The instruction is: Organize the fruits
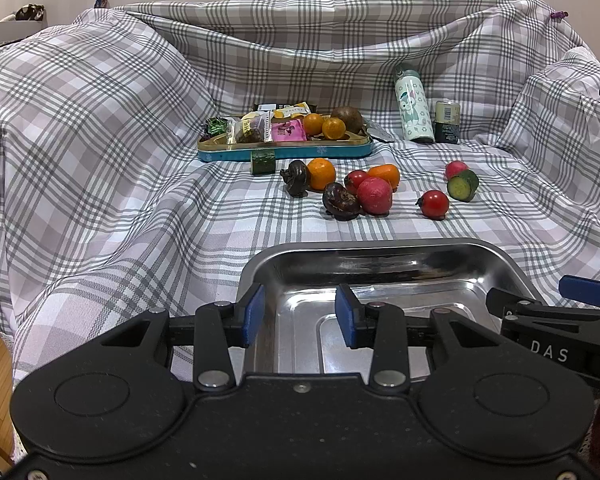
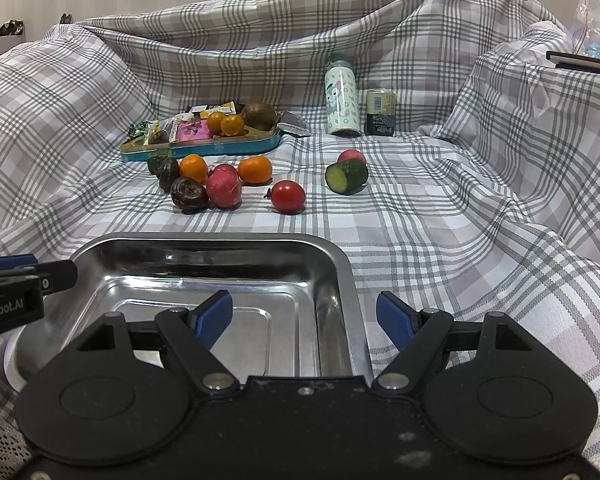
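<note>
Hovering over the near edge of the steel tray [image 1: 380,256], my left gripper [image 1: 298,316] has its blue pads spread with nothing between them, straddling the tray's left wall; my right gripper [image 2: 304,320] is likewise released and empty, its wider gap spanning the tray's right wall. I judge both are parked here because the tray is the likely drop-off and nothing has been picked yet: its polished floor is bare in both views. From the left wrist view, the loose fruit sits well beyond the tray at about 12 o'clock: a pink radish-like piece [image 1: 374,195] touching a dark water chestnut [image 1: 342,202], a second dark one [image 1: 296,178] beside an orange [image 1: 321,173], another orange [image 1: 385,175] behind, and a small red fruit tucked between. Toward 1 o'clock lies a red tomato [image 1: 434,204] on its own, with a cut cucumber chunk [image 1: 463,185] and a pink fruit just behind it. Farther at 12 o'clock the blue tin [image 1: 284,151] holds snack packets, two small oranges and a brown round fruit, with another cucumber piece leaning at its front. A printed bottle [image 1: 414,106] and a small can stand upright at 1 o'clock. The lone tomato looks the easiest first grab for the right side.
</note>
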`<state>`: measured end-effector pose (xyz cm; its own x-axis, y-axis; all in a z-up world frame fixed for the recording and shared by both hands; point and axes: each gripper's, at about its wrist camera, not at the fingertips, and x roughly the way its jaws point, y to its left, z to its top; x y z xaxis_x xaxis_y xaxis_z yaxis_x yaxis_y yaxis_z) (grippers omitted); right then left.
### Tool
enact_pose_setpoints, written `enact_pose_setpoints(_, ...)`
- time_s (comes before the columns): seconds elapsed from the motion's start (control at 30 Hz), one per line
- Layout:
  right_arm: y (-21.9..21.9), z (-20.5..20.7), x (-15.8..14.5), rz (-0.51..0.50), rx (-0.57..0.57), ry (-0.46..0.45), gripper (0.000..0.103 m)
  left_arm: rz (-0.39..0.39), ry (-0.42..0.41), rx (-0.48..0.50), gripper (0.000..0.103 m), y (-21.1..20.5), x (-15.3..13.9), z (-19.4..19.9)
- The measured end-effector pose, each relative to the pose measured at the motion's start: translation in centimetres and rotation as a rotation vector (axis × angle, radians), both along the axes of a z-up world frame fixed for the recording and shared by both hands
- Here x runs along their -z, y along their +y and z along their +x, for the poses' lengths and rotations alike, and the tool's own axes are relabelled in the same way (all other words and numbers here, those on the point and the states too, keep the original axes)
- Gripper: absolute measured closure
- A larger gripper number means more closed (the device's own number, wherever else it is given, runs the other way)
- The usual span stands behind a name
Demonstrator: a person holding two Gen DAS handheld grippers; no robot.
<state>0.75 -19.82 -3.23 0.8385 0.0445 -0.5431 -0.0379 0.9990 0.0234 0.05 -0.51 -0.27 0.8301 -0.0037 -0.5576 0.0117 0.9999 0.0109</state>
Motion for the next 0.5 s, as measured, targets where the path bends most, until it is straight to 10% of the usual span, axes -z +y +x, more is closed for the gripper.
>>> enact_pose_setpoints(0.5,0.12,-0.40,-0.30,-0.011,-0.023,0.002,0.022,0.008,-0.003,0.002,0.056,-0.27,-0.04,-0.08)
